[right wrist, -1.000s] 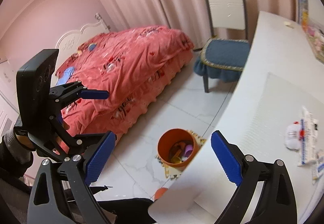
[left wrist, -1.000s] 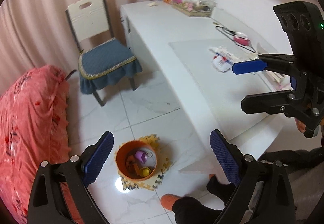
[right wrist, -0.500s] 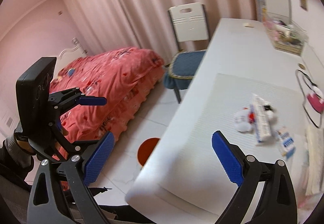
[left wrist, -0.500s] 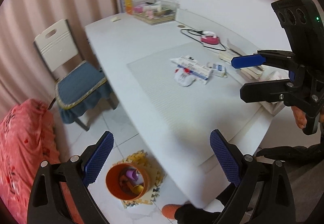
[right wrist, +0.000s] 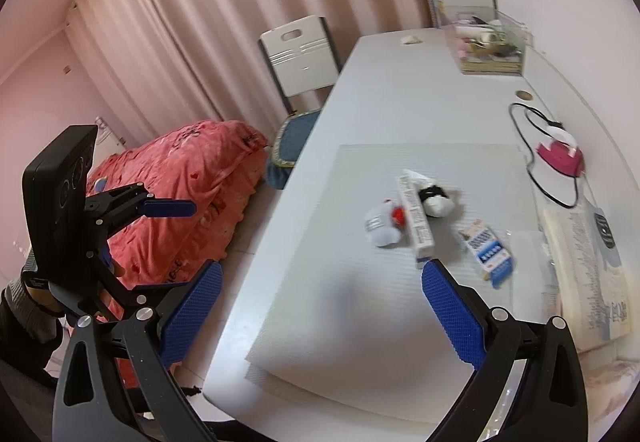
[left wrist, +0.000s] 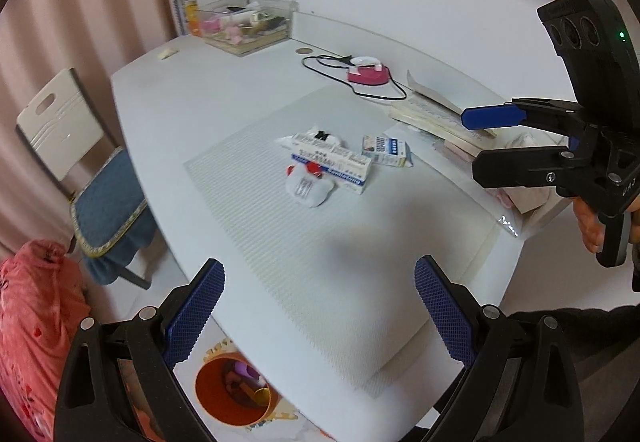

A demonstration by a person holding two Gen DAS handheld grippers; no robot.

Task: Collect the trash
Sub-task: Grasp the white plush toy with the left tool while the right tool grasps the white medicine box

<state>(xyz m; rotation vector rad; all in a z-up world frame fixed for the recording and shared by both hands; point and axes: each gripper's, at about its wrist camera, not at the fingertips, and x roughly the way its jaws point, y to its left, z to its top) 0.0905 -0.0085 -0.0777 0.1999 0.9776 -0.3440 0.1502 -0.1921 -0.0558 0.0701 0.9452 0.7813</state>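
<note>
On the pale mat on the white table lie a long white and blue box, a crumpled white wrapper with red, a small blue and white carton and a white and black wad. The box, wrapper and carton also show in the right wrist view. An orange bin with trash stands on the floor below the table edge. My left gripper is open and empty, near the table's front edge. My right gripper is open and empty, short of the box.
A pink device with a black cable, stacked books and papers, and a clear box of items sit toward the table's back. A chair with a blue cushion and a red bed cover are to the left.
Both views have swung up from the floor and bin toward the table top. The trash items are now nearer the middle of each view. Both grippers stay open.
</note>
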